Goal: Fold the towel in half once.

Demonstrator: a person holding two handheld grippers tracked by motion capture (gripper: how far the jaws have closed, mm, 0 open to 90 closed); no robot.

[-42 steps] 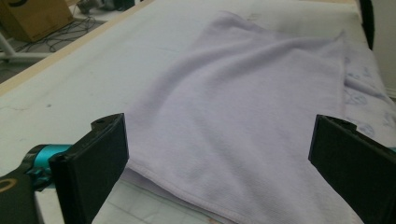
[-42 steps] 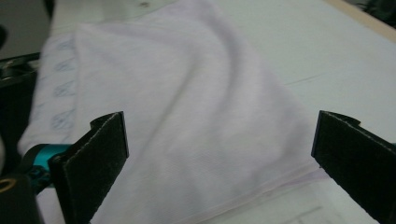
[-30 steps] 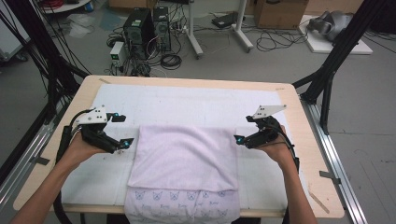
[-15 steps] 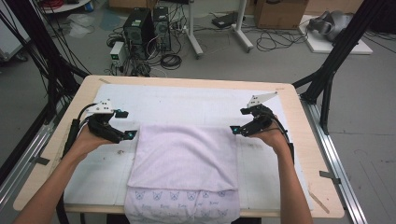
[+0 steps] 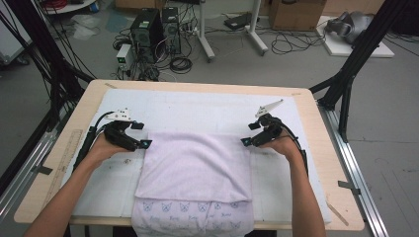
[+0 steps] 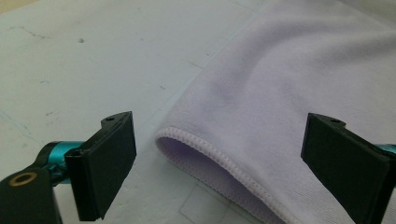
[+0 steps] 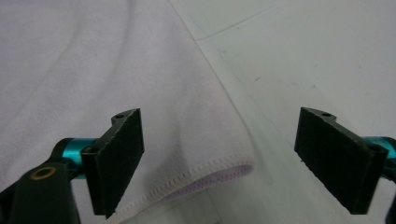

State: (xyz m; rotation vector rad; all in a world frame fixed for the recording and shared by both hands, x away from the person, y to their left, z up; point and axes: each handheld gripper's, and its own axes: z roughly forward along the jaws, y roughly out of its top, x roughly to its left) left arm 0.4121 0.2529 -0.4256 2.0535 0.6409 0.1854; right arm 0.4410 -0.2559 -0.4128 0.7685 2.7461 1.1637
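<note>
Your worktop carries a white mat; computers on the floor behind. Folded lilac towel lies flat. Your left claw and right claw, just been closing, straddle its far corners unclenched.

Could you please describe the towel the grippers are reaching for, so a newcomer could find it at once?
On the wooden table lies a white mat. The towel lies folded at its near middle, between the two grippers: plain lilac, unlike the printed cloth under it.

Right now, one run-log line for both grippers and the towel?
left gripper: open, closing, at corner | right gripper: open, closing, at corner | folded lilac terry towel: flat, ungripped
</note>
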